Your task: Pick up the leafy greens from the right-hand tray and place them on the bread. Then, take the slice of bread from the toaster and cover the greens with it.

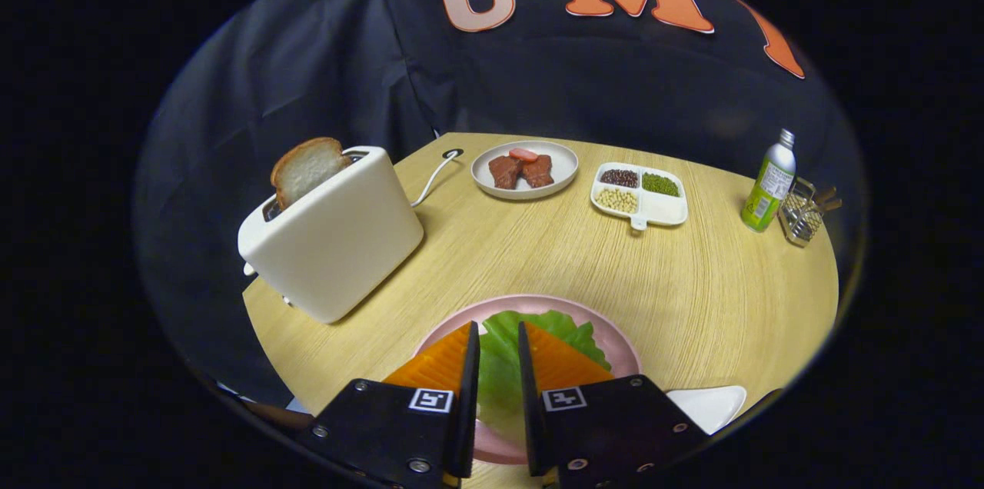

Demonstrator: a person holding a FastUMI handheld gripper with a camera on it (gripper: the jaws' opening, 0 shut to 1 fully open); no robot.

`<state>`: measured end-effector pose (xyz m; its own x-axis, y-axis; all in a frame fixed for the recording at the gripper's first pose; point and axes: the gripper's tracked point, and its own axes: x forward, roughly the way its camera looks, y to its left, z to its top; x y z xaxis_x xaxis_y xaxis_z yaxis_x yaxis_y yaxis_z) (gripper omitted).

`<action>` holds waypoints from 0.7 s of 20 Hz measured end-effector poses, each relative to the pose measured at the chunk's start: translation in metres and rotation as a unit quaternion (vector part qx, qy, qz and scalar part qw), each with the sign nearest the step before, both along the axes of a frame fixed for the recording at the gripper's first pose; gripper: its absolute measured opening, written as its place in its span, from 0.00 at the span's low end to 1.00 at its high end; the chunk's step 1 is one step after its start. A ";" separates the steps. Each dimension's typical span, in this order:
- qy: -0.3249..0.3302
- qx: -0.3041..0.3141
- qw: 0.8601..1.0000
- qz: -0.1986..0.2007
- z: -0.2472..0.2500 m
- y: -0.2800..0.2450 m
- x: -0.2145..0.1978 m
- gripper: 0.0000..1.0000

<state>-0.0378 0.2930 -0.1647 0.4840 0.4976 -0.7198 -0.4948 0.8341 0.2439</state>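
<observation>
Greens (503,354) lie on the pink plate (615,343) right under my gripper (498,335), and I see them through the narrow gap between the jaws. The jaws stand a little apart, nearly closed, with the leaf showing in the slot; I cannot tell from here whether they pinch the leaf or merely hang above it. I also cannot make out bread beneath the greens, since the leaf and the fingers cover the middle of the plate.

Beyond the fingers and off to the left sits the white toaster (330,235), tilted in my view, with a slice of bread (306,168) standing up out of its slot. Its cord (434,175) runs back across the wooden worktop (715,289) to a hole near the far edge. Farther back, roughly ahead of the jaws, is a round plate of meat pieces (524,168), and just beside it to the right a divided dish of beans (639,193). Well off to the right stand a green bottle (769,185) and a small wire basket (803,216), close together. A white dish (711,404) peeks out beside the right finger, near the pink plate.
</observation>
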 end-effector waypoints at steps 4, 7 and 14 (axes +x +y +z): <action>-0.018 0.019 0.999 0.020 0.039 0.031 0.011 0.43; -0.049 0.016 0.998 0.030 0.065 0.055 0.028 0.69; -0.007 0.058 0.996 0.067 0.104 0.132 0.034 0.86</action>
